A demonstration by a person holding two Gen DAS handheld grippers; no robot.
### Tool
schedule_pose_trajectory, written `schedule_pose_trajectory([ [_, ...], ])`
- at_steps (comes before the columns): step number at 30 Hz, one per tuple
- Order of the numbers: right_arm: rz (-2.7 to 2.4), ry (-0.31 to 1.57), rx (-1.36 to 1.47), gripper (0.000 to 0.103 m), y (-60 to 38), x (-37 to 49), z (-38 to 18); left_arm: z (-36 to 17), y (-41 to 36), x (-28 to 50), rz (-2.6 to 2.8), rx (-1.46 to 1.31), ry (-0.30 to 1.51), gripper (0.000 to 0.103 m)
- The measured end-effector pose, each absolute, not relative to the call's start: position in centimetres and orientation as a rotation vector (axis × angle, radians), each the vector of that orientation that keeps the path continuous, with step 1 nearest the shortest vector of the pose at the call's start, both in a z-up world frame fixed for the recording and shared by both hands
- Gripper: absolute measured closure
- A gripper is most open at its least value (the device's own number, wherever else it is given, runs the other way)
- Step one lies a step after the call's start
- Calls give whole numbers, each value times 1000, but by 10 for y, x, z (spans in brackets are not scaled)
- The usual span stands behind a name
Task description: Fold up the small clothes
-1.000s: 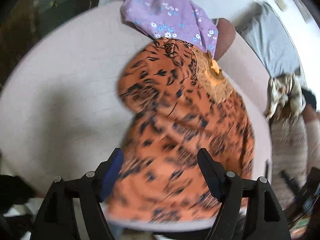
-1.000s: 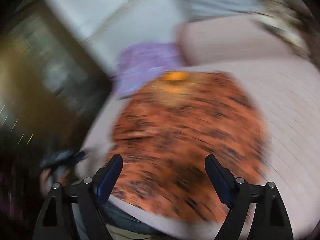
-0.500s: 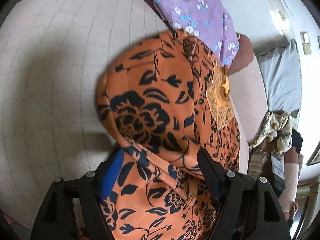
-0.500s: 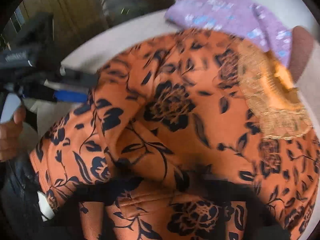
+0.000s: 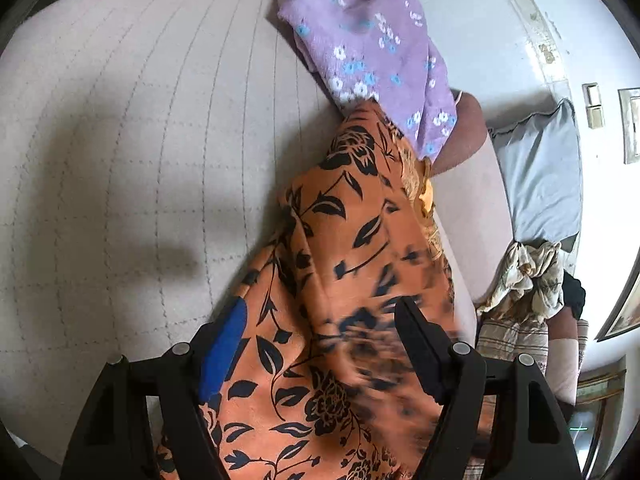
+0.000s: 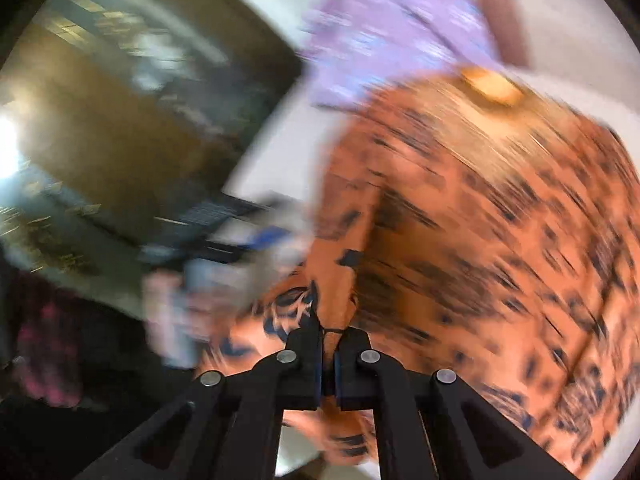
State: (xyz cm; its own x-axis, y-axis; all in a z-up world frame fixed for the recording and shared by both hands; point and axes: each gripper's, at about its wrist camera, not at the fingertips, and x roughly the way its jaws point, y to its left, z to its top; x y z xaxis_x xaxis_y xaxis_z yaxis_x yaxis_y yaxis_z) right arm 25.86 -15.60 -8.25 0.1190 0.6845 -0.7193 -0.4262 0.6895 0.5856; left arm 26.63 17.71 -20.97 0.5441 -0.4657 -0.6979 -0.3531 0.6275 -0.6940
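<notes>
Gripping change: the right gripper (image 6: 328,334) went from wide-open fingers to fully closed within the last second; they now pinch a fold of the orange garment with black flower-and-leaf print (image 5: 352,280).
Cloth shift: half a second ago the garment lay spread and rounded on the bed; in the left wrist view it is now drawn into a narrower, ridged band, its near right part blurred as if moving.
Right view: heavily smeared throughout, so that hand looks to be sweeping sideways with the cloth in tow.
Left gripper (image 5: 320,344): fingers wide apart, as they were a second ago, straddling the near edge of the orange cloth; the pads do not appear to press on it, though one finger may be brushing the fabric.
Meaning for task: judged as the start of a fold, one side being lifted and carried across while the other hand has not yet pinned anything.
Garment look: thin, drapey woven fabric, a golden lace yoke (image 5: 424,196) at the neckline on the far side.
Garment place: on the pale quilted bed cover (image 5: 120,160), its far end touching a lilac garment with small blue and white flowers (image 5: 372,52).
Risk: a single pinch may drag the whole piece instead of creasing it.
</notes>
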Motion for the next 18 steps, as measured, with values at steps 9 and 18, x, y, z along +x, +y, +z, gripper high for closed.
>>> schedule_pose_trajectory([
  [9, 702, 1280, 419, 96, -221, 266, -180, -192, 195, 307, 58, -951, 1070, 26],
  [18, 852, 1115, 362, 6, -150, 326, -68, -256, 212, 333, 92, -1171, 1156, 45],
])
